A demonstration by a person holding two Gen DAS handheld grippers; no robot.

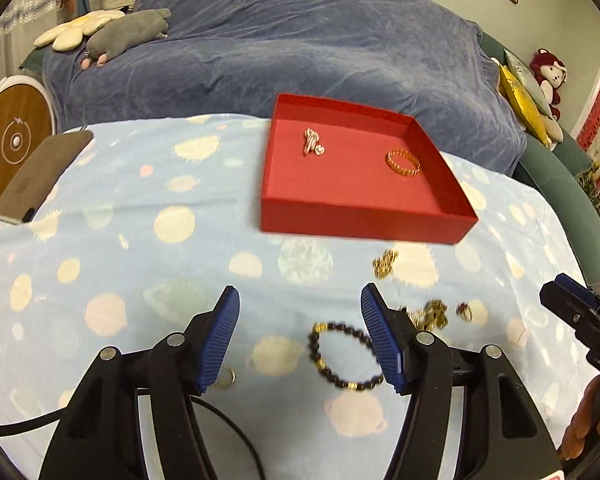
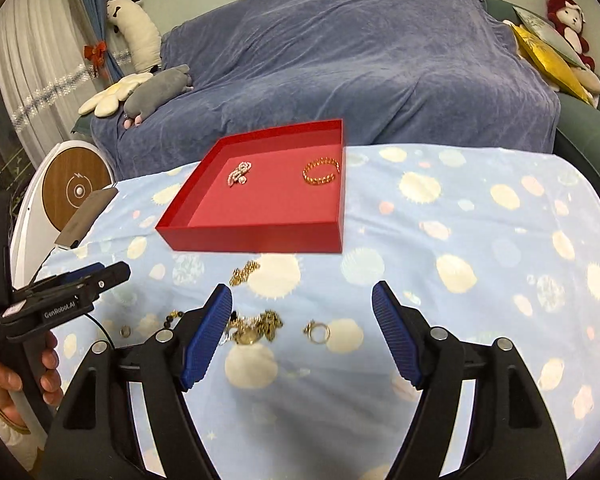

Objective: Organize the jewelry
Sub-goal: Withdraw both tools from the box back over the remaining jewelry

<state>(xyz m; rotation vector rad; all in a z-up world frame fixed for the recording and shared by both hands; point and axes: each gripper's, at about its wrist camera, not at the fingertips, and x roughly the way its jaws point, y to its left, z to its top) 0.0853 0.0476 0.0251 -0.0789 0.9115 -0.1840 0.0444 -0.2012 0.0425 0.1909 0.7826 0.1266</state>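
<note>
A red tray (image 1: 360, 220) (image 2: 256, 236) on the blue spotted cloth holds a pearl piece (image 1: 313, 142) (image 2: 240, 173) and a gold bracelet (image 1: 403, 162) (image 2: 320, 172). In front of it lie a gold chain (image 1: 385, 262) (image 2: 244, 272), a gold tangle (image 1: 434, 314) (image 2: 256, 326), a ring (image 1: 465, 312) (image 2: 318, 332), a dark bead bracelet (image 1: 342, 354) and a small ring (image 1: 226, 379) (image 2: 125, 331). My left gripper (image 1: 300, 332) is open and empty above the bead bracelet. My right gripper (image 2: 302, 332) is open and empty over the tangle and ring.
A blue-covered sofa (image 1: 300, 40) with plush toys stands behind the table. A brown phone-like slab (image 1: 40, 172) lies at the cloth's left edge. A round wooden-faced device (image 1: 12, 140) stands at left. A black cable (image 1: 228, 424) runs under my left gripper.
</note>
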